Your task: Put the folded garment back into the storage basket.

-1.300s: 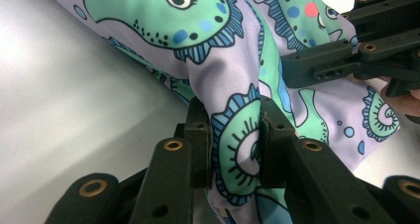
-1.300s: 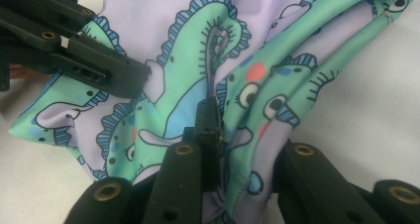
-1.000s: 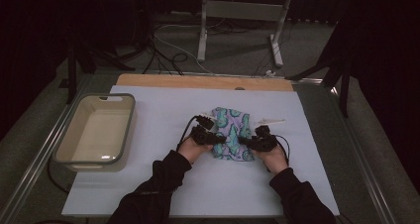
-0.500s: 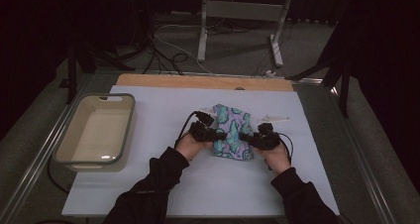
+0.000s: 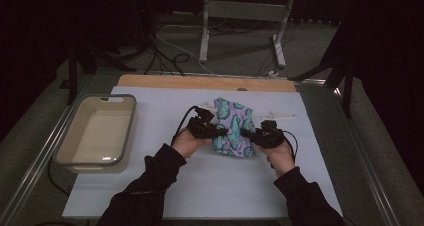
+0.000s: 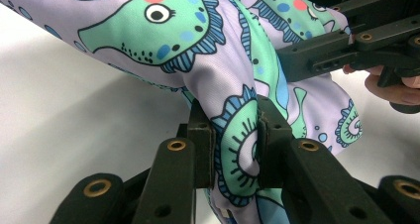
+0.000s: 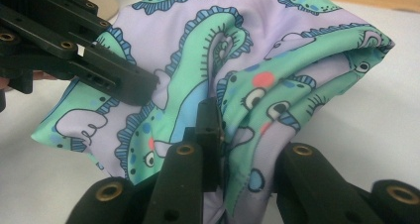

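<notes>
Between both grippers: cloth, bunched. Left gripper pinching a fold; right gripper pinching the opposite edge. Tray well apart, leftward.

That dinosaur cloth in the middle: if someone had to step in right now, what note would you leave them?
Left tool: shut on the dinosaur cloth, pinching a fold at its left side.
Right tool: shut on the same cloth at its right side.
Cloth: bunched between the two tools, above the pale mat, near its middle; the far part seems to rest on the mat.
Grey tub: at the mat's left edge, nothing in it.
Done: both grips taken.
Left: probably lift, then fold the cloth or carry it to the tub; which one I cannot tell.
</notes>
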Demonstrator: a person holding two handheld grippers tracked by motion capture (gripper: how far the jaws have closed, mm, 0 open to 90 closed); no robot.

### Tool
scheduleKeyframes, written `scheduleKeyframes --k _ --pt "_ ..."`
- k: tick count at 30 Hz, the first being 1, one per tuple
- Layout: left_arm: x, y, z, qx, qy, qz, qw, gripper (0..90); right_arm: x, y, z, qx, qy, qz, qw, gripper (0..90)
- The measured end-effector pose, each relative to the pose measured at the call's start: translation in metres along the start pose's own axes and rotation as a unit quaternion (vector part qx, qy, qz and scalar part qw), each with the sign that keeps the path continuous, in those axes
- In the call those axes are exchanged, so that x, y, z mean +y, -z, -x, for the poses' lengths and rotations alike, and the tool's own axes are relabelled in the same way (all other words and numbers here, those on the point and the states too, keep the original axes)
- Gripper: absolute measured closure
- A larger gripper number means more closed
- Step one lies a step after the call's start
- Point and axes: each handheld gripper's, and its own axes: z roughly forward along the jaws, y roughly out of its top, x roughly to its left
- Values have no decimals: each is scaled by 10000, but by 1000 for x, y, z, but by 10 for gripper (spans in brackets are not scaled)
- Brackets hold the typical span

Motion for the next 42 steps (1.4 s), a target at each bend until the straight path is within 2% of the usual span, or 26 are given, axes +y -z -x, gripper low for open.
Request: scheduleKeyframes --k 12,19,22,42 --pt "4 25 -3 118 -87 116 9998 743 17 -3 -15 82 137 156 9998 779" --pt "4 40 -6 210 -67 243 9995 743 28 -6 -25 109 303 241 9992 779" --pt "4 45 -7 233 -66 243 9994 743 31 -7 -28 129 290 250 9992 779" --pt "-7 94 -22 506 9 288 9983 743 57 -30 -66 317 611 300 9972 779"
